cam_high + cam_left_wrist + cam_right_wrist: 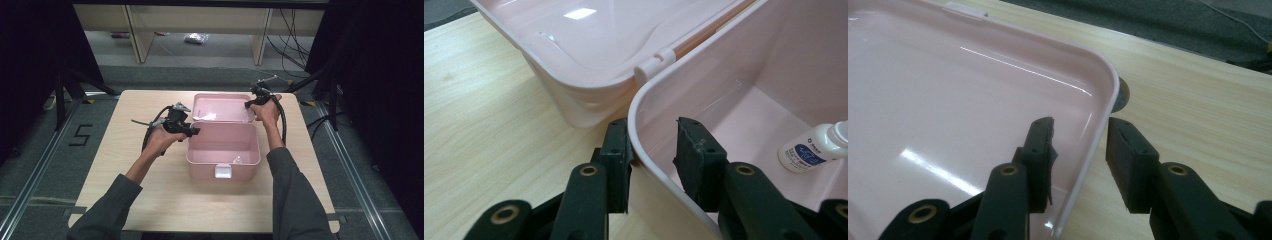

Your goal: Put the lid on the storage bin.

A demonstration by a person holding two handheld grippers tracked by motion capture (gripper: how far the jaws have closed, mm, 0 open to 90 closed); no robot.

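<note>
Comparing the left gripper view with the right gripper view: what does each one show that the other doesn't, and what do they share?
Left gripper view: the box wall between the left gripper jaws, one pad against its outside, the other apart, and a small white bottle inside. Right gripper view: the right gripper astride the lid's rim, neither pad touching. Both: the pink lid and the wooden table.

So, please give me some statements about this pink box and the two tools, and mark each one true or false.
1. The pink box stands open, its lid laid back on the table. True.
2. A small white bottle lies inside the box. True.
3. The left tool straddles the lid's rim. False: it straddles the wall of the box body, one pad outside, one inside.
4. The right tool has the lid's rim between its pads. True.
5. The box is blue. False: it is pink.
</note>
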